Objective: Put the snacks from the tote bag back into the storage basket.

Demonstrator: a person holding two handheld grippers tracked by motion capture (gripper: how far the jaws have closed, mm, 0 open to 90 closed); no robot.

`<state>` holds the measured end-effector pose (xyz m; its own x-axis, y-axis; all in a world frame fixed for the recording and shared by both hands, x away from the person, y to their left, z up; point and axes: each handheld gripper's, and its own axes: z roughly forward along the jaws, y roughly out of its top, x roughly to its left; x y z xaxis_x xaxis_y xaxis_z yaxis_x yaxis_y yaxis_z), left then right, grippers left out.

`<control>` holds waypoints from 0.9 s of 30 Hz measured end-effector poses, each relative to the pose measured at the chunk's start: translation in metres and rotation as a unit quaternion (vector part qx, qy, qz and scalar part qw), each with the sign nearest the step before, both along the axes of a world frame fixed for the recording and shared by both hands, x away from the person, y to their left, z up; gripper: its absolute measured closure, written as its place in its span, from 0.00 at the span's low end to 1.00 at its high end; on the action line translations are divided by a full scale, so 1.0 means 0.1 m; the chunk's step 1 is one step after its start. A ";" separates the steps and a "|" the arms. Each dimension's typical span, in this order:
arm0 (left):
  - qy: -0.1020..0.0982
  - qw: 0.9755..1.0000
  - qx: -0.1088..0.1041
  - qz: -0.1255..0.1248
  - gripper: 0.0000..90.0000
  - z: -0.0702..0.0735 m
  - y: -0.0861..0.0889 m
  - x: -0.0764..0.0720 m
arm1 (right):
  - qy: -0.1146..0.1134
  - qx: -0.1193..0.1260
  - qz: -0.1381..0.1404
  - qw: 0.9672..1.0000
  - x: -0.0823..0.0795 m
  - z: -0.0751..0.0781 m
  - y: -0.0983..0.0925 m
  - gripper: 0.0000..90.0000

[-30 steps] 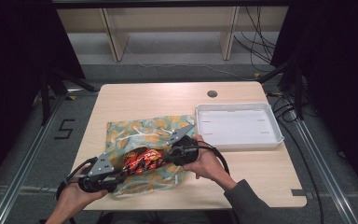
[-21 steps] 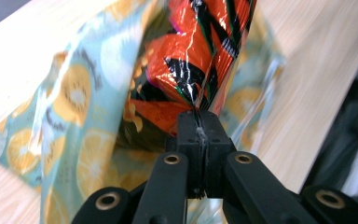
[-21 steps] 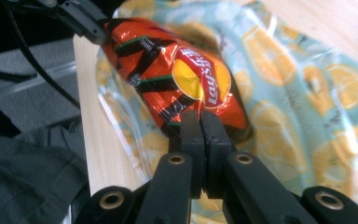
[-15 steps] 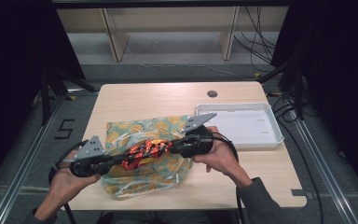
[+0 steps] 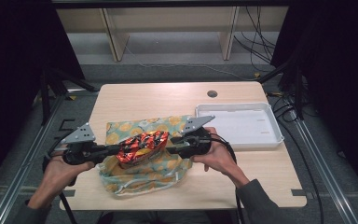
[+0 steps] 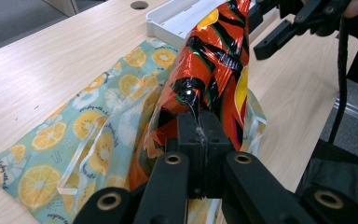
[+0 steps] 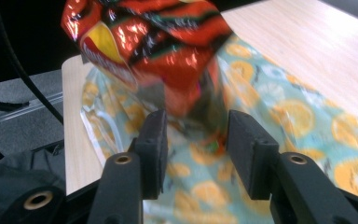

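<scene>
On the orange-print bag (image 6: 74, 135), small script is too tiny to read.

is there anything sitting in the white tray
No, in the high view the white tray holds nothing, and the red snack bag is up between the two grippers over the orange-print bag.

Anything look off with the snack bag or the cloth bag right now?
The snack bag hangs above the fruit-print bag by one crimped end in the shut left gripper; the right gripper has just been opening. Nothing spilled or torn.
</scene>
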<state>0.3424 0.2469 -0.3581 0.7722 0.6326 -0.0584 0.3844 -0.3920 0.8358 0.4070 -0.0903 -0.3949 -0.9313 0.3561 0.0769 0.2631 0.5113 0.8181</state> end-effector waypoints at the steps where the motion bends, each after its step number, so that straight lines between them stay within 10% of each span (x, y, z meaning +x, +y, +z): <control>1: 0.000 1.000 0.000 0.000 0.99 0.00 0.00 0.00 | 0.000 0.000 0.000 1.000 0.00 0.00 0.00 0.66; 8: 0.019 0.999 -0.027 0.007 0.99 -0.02 0.03 0.05 | -0.030 0.014 0.019 0.999 -0.01 0.04 0.19 0.68; 20: 0.051 0.996 -0.064 0.020 0.97 -0.06 0.01 0.19 | -0.007 0.028 0.011 1.000 -0.04 0.13 0.12 0.74; 27: 0.045 0.997 -0.063 0.023 0.88 -0.04 0.00 0.21 | 0.005 0.055 0.006 0.998 0.05 0.02 0.12 0.97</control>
<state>0.3636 0.2464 -0.3622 0.7309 0.6500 -0.2081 0.4757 -0.2666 0.8383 0.4121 -0.0786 -0.3925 -0.9342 0.3339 0.1252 0.2666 0.4208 0.8671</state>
